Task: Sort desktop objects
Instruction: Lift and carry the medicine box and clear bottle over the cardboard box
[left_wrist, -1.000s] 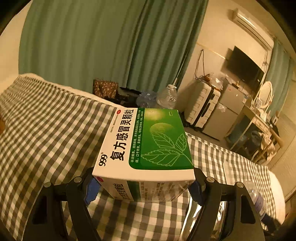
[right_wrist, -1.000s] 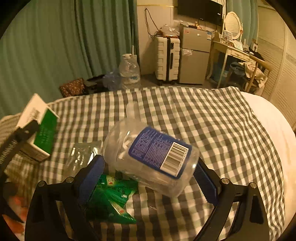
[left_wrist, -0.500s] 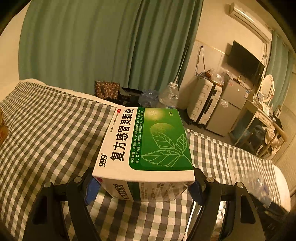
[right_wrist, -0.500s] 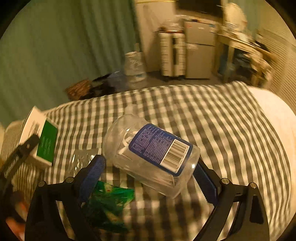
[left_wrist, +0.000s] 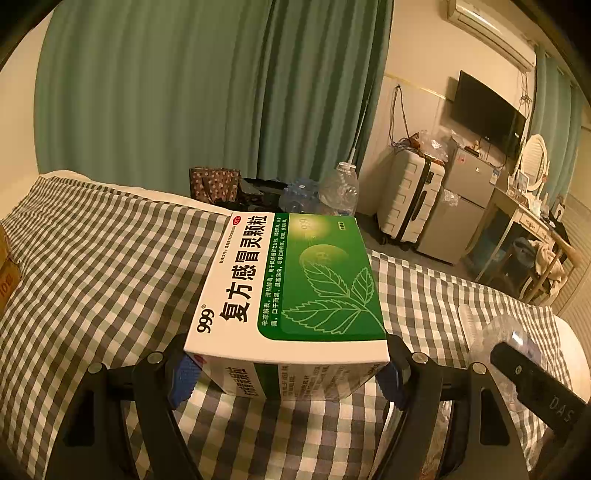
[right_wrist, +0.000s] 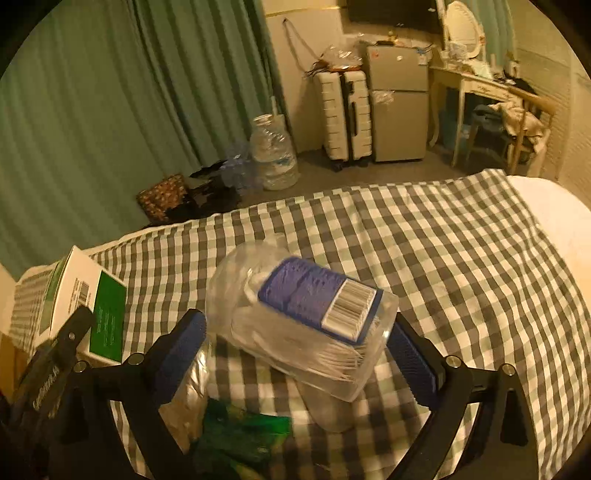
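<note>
The left gripper (left_wrist: 286, 373) holds the box (left_wrist: 288, 291) tight between its two blue pads, one on each side. That grip looks the same as a second ago, and the box sits in the same spot between the fingers. It is up in the air above the checked bed (left_wrist: 92, 266), not resting on it. More of the room's right side shows than before, so the hand has turned a little.

The right gripper (right_wrist: 295, 354) holds a clear bottle (right_wrist: 303, 317) with a blue label. The bottle lies on its side and a bit crooked between the pads, with white sticks inside it. A second ago it was low, close over the green bag (right_wrist: 243, 439). Now the bottle has come up a little, and the bed's far edge shows more. The picture is a bit blurry, so this hand is moving.

Under the bottle, near the bed's close edge, lie the green bag and a shiny clear wrapper (right_wrist: 188, 391). They have not been picked up.

So both hands are full and off the bed. I think the next job is to carry the box and the bottle to their places. The crooked bottle could slip if the hand moves fast.
</note>
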